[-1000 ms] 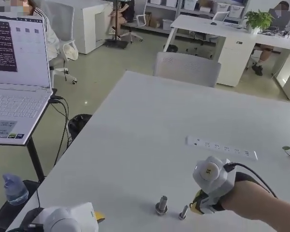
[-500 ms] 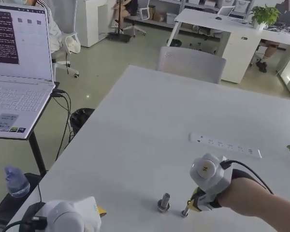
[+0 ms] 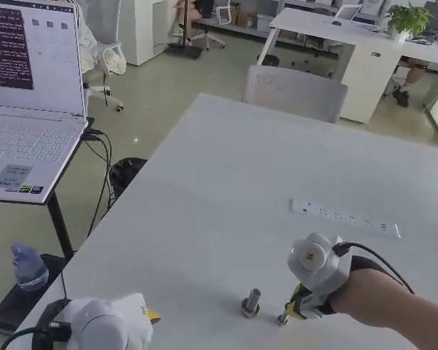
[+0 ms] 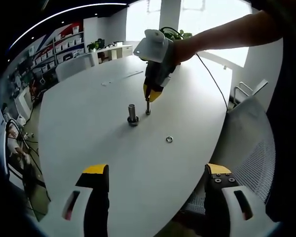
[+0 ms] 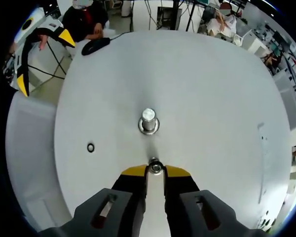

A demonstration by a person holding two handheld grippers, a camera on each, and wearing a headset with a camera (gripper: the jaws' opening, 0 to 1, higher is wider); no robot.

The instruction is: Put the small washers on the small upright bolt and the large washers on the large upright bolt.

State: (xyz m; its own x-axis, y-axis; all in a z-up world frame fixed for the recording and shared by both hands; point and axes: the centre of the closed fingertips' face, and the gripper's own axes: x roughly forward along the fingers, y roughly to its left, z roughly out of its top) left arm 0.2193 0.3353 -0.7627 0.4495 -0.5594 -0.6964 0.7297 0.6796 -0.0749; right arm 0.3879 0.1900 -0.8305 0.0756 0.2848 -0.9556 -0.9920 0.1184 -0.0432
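- Head view: on the white table [image 3: 226,182], the large upright steel bolt [image 3: 252,302] stands near the front edge. The small upright steel bolt [image 3: 282,318] stands just beside it, to its right. The right gripper [image 3: 292,315] has its tips at the small bolt's top. The left gripper [image 3: 147,316] is well apart from the large bolt, to its left.
- Left gripper view: this gripper's yellow-tipped jaws are spread wide with nothing between them. A loose steel washer [image 4: 169,139] lies flat on the table, nearer the camera than the large bolt.
- Right gripper view: the jaws are drawn nearly together, pinching the small bolt's top just in front of the large bolt. I cannot tell whether a washer is caught there too.
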